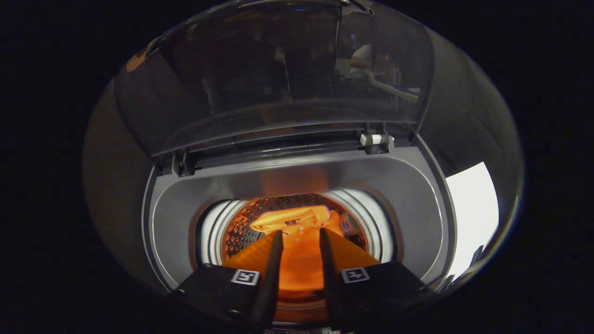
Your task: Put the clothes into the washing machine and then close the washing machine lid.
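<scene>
I look down into a top-loading washing machine (408, 199). Its tinted see-through lid (287, 83) stands raised at the back, held by two hinges (375, 141). An orange garment (292, 217) lies crumpled inside the perforated drum (239, 229), just ahead of my fingertips and below them. My gripper (299, 234) hangs over the drum mouth, open, with a gap between its fingers (274, 260) and no cloth pressed between them. The rest of the drum floor is hidden behind the fingers and glows orange.
A grey sloping collar (185, 213) rings the drum opening. The raised lid reflects a person and the booth. Right of the machine's body is a bright white surface (473, 208). The surroundings are dark.
</scene>
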`<state>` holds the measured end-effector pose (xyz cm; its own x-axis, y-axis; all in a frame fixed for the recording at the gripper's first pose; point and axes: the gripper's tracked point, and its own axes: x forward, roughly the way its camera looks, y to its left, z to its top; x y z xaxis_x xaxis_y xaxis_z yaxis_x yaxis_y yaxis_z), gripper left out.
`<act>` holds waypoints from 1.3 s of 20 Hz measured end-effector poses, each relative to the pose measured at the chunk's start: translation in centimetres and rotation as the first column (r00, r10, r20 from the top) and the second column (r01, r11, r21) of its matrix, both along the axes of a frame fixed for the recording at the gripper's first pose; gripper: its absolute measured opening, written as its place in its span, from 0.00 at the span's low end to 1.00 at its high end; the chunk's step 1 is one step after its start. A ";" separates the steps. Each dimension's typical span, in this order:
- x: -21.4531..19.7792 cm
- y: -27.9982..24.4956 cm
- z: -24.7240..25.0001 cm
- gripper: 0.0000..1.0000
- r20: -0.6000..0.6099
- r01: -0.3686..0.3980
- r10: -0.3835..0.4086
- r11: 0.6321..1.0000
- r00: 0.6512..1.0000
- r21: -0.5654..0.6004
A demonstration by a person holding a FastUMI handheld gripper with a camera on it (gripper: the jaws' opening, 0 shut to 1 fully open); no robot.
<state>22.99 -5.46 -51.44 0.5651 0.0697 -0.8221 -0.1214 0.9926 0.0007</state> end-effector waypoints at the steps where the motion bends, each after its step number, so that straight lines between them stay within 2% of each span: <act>1: 0.1 -0.1 0.5 0.66 0.005 0.004 -0.004 1.000 1.000 0.000; 4: -0.2 -0.7 2.1 1.00 0.026 0.020 -0.020 1.000 0.999 -0.004; 16: -2.1 -2.5 15.9 1.00 0.211 0.009 -0.001 0.999 0.978 -0.036; 22: -1.5 -1.4 24.9 0.97 0.333 0.007 -0.005 1.000 0.943 -0.004; 26: 0.8 0.3 29.5 0.97 0.407 -0.015 0.014 1.000 0.913 -0.001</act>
<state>23.75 -5.18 -21.94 0.8494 0.0822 -0.5213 -0.1261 0.9908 -0.0493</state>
